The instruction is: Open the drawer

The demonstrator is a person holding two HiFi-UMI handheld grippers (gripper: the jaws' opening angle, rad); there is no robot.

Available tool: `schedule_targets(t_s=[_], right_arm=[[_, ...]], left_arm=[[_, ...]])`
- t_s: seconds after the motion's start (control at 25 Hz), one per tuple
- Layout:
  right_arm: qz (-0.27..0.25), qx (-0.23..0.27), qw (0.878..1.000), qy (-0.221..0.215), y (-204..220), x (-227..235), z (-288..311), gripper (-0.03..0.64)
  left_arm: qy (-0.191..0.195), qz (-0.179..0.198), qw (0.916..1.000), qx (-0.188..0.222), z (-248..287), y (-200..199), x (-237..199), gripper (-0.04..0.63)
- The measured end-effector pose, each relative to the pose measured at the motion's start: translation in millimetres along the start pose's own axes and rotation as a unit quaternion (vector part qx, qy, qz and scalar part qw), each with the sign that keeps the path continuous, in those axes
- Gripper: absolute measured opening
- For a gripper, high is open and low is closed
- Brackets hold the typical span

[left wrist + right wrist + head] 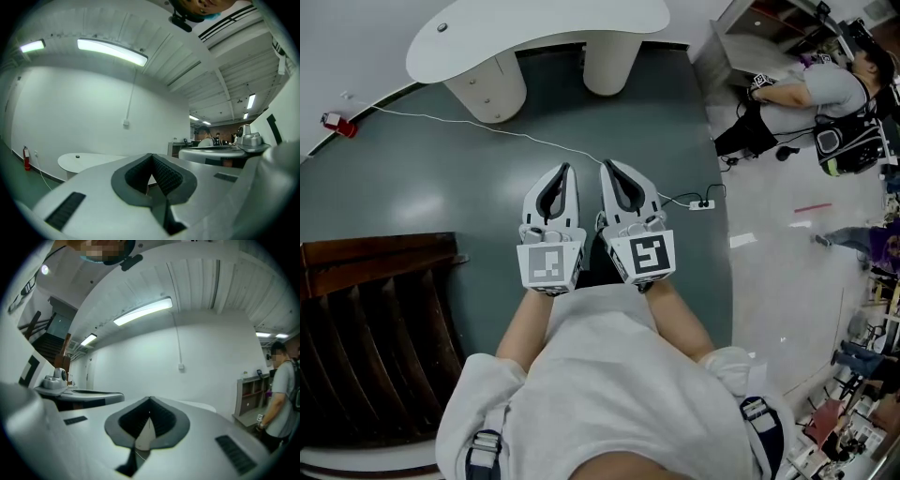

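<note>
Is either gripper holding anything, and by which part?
Nothing is held: the white left gripper and white right gripper both have jaws closed on nothing.

Open green floor point(441, 187) ahead of left gripper point(567, 169) and right gripper point(606, 166), white worktop point(534, 33) beyond, dark stair point(375, 328) at left, cable point(525, 137) across floor.

My left claw point(565, 171) and right claw point(607, 167) are smooth white shells. Dark grey ribbed pads point(165, 174) line a teardrop hollow in each. Behind each sits a cube point(549, 263) with black-and-white square markers. Further back I wear a pale short-sleeved shirt point(619, 375) and dark blue shoulder straps point(485, 452) with grey buckles.
</note>
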State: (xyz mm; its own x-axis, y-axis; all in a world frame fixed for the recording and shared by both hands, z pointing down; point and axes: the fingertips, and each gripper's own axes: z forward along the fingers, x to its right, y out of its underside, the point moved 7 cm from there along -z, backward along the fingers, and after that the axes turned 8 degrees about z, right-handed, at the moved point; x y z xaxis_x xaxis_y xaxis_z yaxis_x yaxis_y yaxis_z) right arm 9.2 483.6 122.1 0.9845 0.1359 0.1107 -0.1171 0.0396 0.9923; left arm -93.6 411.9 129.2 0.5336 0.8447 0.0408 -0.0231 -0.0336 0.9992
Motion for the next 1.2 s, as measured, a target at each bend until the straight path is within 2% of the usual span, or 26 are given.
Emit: schedule_targets(t_s=[0.16, 0.4, 0.72, 0.92, 1.2], right_arm=[[0.001, 0.0, 1.0, -0.006, 1, 22, 30, 0.012], [0.001, 0.002, 1.0, -0.02, -14, 66, 100, 0.012], [0.009, -0.006, 0.998, -0.065, -18, 126, 178, 0.012], [0.023, -0.014, 0.996, -0.087, -15, 149, 216, 0.012], [0.033, -0.022, 0.993, -0.114, -7, 147, 254, 0.012]], left_arm=[[-0.005, 0.002, 0.9999, -0.011, 31, 7, -7, 0.005], [-0.013, 0.012, 0.9997, -0.014, 109, 7, -21, 0.005], [-0.045, 0.007, 0.9984, -0.034, 202, 9, -37, 0.005], [-0.061, 0.016, 0.9967, -0.051, 234, 12, -46, 0.005], [-0.08, 0.016, 0.9946, -0.065, 252, 23, -69, 0.005]])
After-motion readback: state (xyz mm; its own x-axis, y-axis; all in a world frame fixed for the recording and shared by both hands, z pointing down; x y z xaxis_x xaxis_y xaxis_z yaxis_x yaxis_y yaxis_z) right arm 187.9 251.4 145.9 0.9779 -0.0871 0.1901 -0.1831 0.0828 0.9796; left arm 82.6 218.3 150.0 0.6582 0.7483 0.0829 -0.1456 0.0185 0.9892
